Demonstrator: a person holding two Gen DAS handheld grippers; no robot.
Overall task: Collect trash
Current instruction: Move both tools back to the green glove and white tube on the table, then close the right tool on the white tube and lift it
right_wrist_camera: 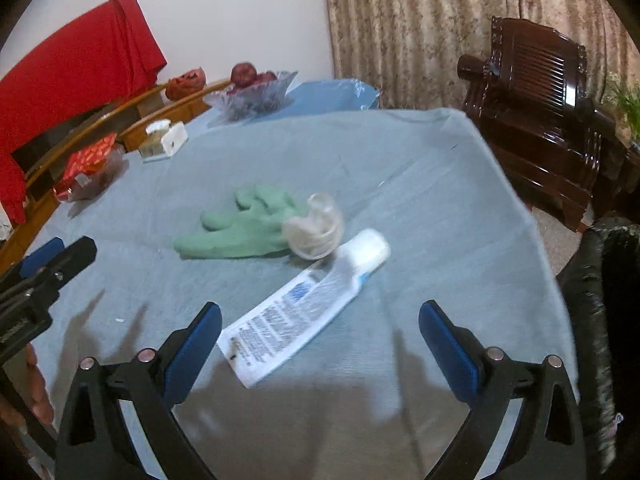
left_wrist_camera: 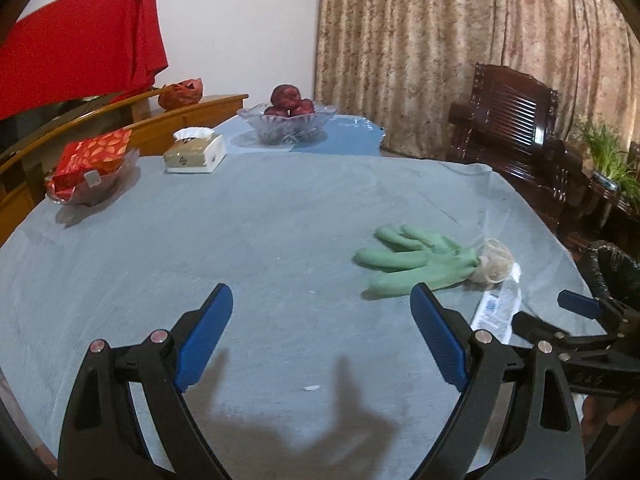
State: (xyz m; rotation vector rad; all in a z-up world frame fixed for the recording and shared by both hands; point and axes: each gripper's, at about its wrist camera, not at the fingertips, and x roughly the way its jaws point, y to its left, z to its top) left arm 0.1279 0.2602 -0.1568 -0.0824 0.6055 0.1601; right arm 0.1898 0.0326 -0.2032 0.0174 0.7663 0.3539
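Left gripper [left_wrist_camera: 322,300] low over the surface [left_wrist_camera: 248,240], fingers [left_wrist_camera: 208,332] spread wide, nothing between them, shadow cast beneath. Ahead to the right, green glove [left_wrist_camera: 412,260] lying flat, crumpled clear wrapper [left_wrist_camera: 496,266] touching its cuff, white tube [left_wrist_camera: 498,310] just beside that. Right gripper [left_wrist_camera: 576,312] at the right edge, near the tube; fingers only partly seen. Black-lined bin [left_wrist_camera: 612,268] past the surface's right rim. Far left, glass dish with red packet [left_wrist_camera: 94,160], tissue box [left_wrist_camera: 195,153], glass fruit bowl [left_wrist_camera: 286,120] behind. Dark wooden chair [left_wrist_camera: 516,128] before the curtain [left_wrist_camera: 460,32].
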